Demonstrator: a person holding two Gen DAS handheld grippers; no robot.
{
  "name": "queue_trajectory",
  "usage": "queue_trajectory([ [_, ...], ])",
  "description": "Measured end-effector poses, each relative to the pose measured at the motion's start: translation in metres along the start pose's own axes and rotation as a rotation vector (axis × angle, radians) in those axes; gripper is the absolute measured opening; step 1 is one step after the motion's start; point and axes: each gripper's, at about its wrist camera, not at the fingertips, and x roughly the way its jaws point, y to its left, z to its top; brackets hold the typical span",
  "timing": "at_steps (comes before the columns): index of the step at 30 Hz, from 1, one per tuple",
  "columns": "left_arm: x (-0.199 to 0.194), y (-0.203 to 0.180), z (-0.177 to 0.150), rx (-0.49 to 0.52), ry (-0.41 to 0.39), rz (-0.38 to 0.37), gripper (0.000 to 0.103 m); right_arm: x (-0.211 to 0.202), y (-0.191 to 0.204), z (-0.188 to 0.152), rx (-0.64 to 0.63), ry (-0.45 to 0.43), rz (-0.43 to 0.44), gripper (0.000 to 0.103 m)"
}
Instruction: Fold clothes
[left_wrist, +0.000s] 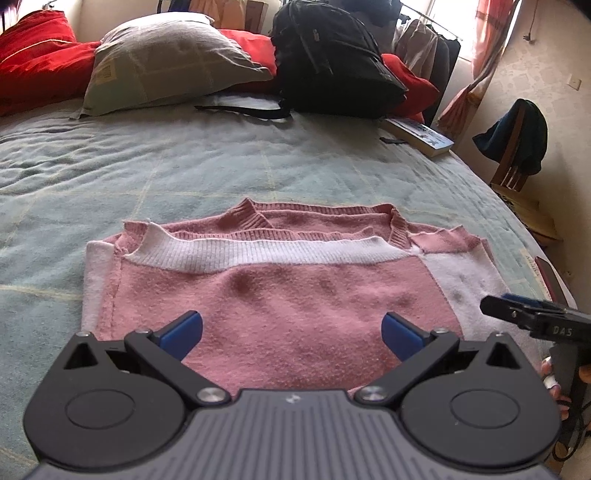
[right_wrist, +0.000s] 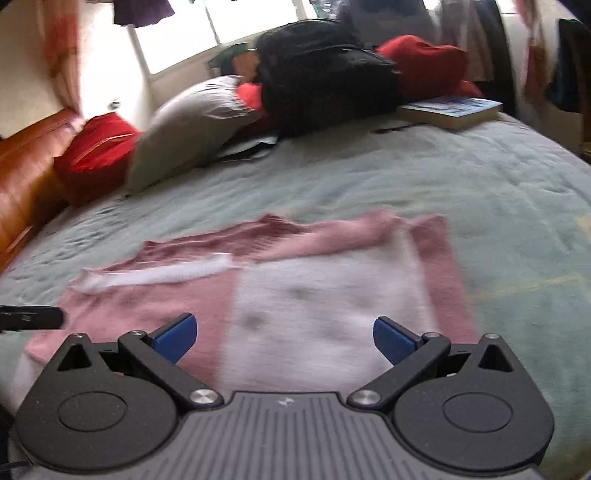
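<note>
One pink and white sweater (left_wrist: 273, 295) lies folded on the bed (left_wrist: 184, 166), in the lower middle of both views, and it is the only garment on the cover. Two grippers are in play: the left gripper (left_wrist: 291, 334) hangs over the sweater's near pink part with its blue fingers spread wide and nothing between them; the right gripper (right_wrist: 284, 338) is likewise wide apart and empty, over the white part at the sweater's right side, in a blurred view. The sweater is folded into a rough rectangle, its white ribbed band running across the upper part, pink ribbed edges stacked behind it, and a few dark spots on the white panel. At the top of the frame sit one grey pillow (left_wrist: 162, 59), one black backpack (left_wrist: 332, 59), and one book (left_wrist: 417, 134)
</note>
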Motion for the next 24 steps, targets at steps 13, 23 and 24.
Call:
queue_trajectory([
  [13, 0.002, -0.013, -0.002, 0.026, 0.024, -0.029, 0.102, 0.001, 0.025, -0.007, -0.096, 0.019, 0.004, 0.103],
  [23, 0.026, -0.036, -0.021, 0.06, 0.101, -0.114, 0.102, 0.004, 0.024, -0.013, -0.098, 0.039, -0.025, 0.103],
  [24, 0.028, -0.032, -0.02, 0.035, 0.105, -0.122, 0.102, 0.003, 0.023, -0.014, -0.096, 0.038, -0.025, 0.103],
])
